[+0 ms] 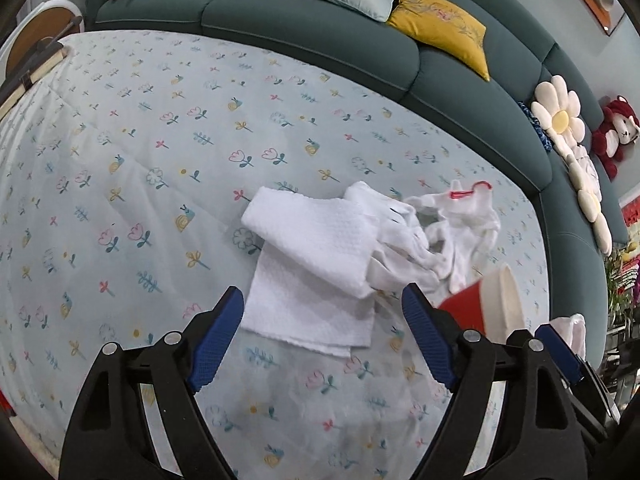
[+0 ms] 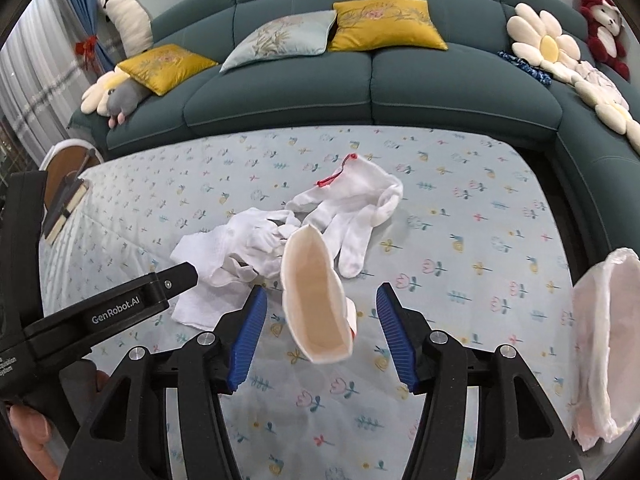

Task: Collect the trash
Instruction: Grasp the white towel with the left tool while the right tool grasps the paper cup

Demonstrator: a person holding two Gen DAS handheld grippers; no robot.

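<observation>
tablecloth (image 1: 168, 152): pale blue, small tulips, snails, leaves in pink, yellow, teal
paper towel (image 1: 320, 256): white, dimpled weave
gloves (image 2: 352, 204): white, red cuff stitch at 12 o'clock
paper cup (image 2: 316, 300): cream inside, red outside
sofa (image 2: 280, 96): dark teal
cushions (image 2: 384, 26): mustard yellow with floral print; one pale blue at 9 o'clock of it
flower pillow (image 2: 544, 40): cream petals, yellow centre
teddy (image 2: 604, 28): dark red and white
gripper pads (image 1: 218, 340): blue ribbed on black arms
</observation>
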